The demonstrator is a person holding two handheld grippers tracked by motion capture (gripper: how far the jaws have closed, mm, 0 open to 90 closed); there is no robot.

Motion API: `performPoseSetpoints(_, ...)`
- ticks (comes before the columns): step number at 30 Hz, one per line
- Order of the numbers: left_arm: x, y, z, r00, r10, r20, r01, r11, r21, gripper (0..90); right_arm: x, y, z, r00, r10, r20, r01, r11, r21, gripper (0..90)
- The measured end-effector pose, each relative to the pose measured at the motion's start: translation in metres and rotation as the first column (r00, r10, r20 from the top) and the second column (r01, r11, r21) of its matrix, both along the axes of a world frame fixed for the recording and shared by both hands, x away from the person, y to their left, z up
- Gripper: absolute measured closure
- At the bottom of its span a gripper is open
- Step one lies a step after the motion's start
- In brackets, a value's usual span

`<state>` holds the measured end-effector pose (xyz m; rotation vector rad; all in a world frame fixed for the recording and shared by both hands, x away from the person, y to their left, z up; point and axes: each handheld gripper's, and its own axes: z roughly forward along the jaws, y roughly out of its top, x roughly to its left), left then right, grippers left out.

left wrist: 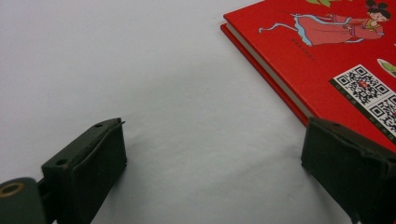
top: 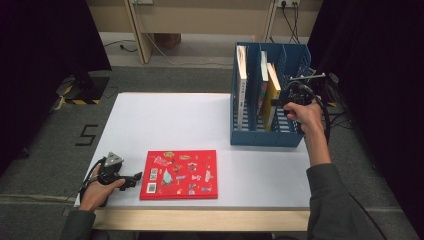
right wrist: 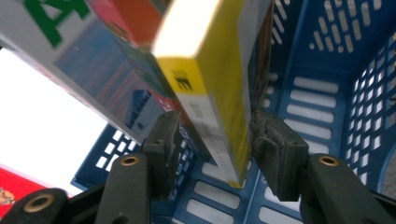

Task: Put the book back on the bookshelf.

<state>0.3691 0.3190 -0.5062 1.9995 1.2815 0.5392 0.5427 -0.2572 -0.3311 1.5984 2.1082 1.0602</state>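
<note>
1. Nearest, at the table's left front corner, the left gripper [top: 134, 179] rests low on the surface with its jaws spread wide and nothing between them. It points right at the red book [top: 179, 174], which lies flat just beside it near the front edge.
2. Farther back on the right, the right gripper [top: 278, 102] reaches into the blue file rack [top: 260, 135]. Its jaws straddle the spine of the yellow book [right wrist: 219, 88]; the pads look close on either side, but I cannot tell whether they are pressing yet.
3. The yellow book leans in a right-hand compartment of the rack, against another book [top: 263, 82]; a white-spined book [top: 242, 85] stands in the left compartment.
4. The step in hand appears to be seating or gripping the yellow book. Next, probably, it needs to be settled or lifted straight without dragging its neighbour.
5. The table [top: 165, 125] is plain white; beyond it are grey carpet, dark curtains and a wall with sockets.
</note>
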Motion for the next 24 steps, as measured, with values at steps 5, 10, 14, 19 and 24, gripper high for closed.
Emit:
performPoseSetpoints(5, 0.000, 0.000, 0.000, 1.0000, -0.001, 0.000, 0.001, 1.0000, 0.000, 5.5, 0.005, 0.002, -0.016, 0.9995, 0.018, -0.026, -0.018, 1.000, -0.022, 62.5)
performPoseSetpoints(10, 0.000, 0.000, 0.000, 1.0000, 0.000, 0.000, 0.000, 1.0000, 0.000, 5.5, 0.011, 0.009, -0.030, 0.9992, 0.024, -0.031, -0.025, 0.999, -0.036, 68.3)
performPoseSetpoints(14, 0.000, 0.000, 0.000, 1.0000, 0.000, 0.000, 0.000, 1.0000, 0.000, 5.5, 0.016, 0.014, -0.032, 0.9997, 0.019, -0.016, -0.019, 0.999, -0.042, 68.8)
performPoseSetpoints(19, 0.000, 0.000, 0.000, 1.0000, 0.000, 0.000, 0.000, 1.0000, 0.000, 5.4, 0.027, 0.016, -0.032, 0.9999, 0.001, -0.010, -0.001, 0.999, -0.045, 69.1)
performPoseSetpoints(24, 0.000, 0.000, 0.000, 1.0000, 0.000, 0.000, 0.000, 1.0000, 0.000, 5.4, 0.037, 0.020, -0.032, 1.0000, -0.002, -0.008, 0.001, 0.998, -0.058, 69.1)
